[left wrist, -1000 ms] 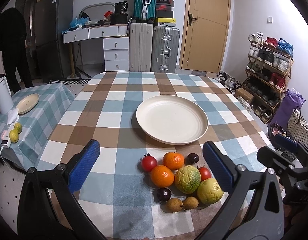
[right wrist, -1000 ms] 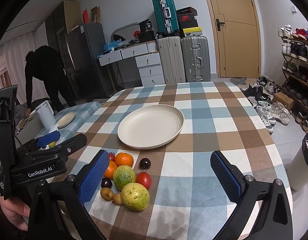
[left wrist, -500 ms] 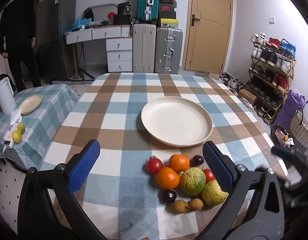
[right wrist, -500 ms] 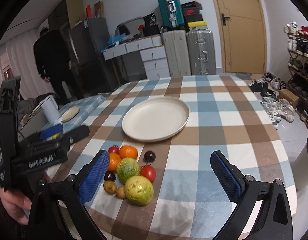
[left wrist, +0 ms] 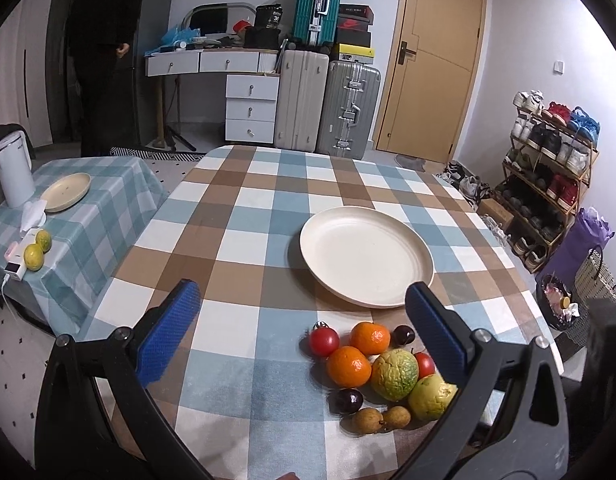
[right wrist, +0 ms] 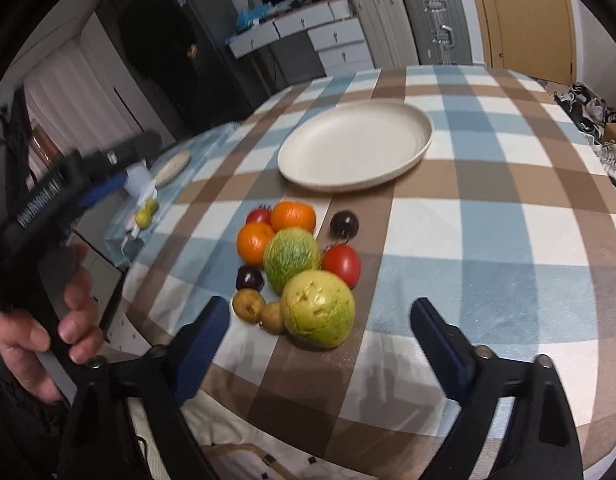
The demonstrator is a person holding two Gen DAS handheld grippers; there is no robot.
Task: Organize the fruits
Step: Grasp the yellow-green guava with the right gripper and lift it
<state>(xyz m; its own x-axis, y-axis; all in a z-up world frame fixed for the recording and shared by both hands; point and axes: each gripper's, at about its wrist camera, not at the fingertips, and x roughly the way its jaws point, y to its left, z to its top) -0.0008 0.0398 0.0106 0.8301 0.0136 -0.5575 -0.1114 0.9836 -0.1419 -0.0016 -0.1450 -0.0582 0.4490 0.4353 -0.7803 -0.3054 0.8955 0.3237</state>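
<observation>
I'm in a home: shoe rack (left wrist: 556, 168) at three o'clock, suitcases (left wrist: 328, 104) and door (left wrist: 436, 60) at twelve.

Even indoor light reaches you; fisheye bends and darkens the edges, and your right view smears with motion blur.

Checked-cloth table (left wrist: 244, 248) carries an empty cream plate (left wrist: 366, 256). Just beside its near rim, a tight fruit cluster: two oranges (left wrist: 348, 366), tomatoes (left wrist: 324, 341), plums (right wrist: 344, 224), guavas (right wrist: 317, 314), small brown fruits (right wrist: 248, 305).
</observation>
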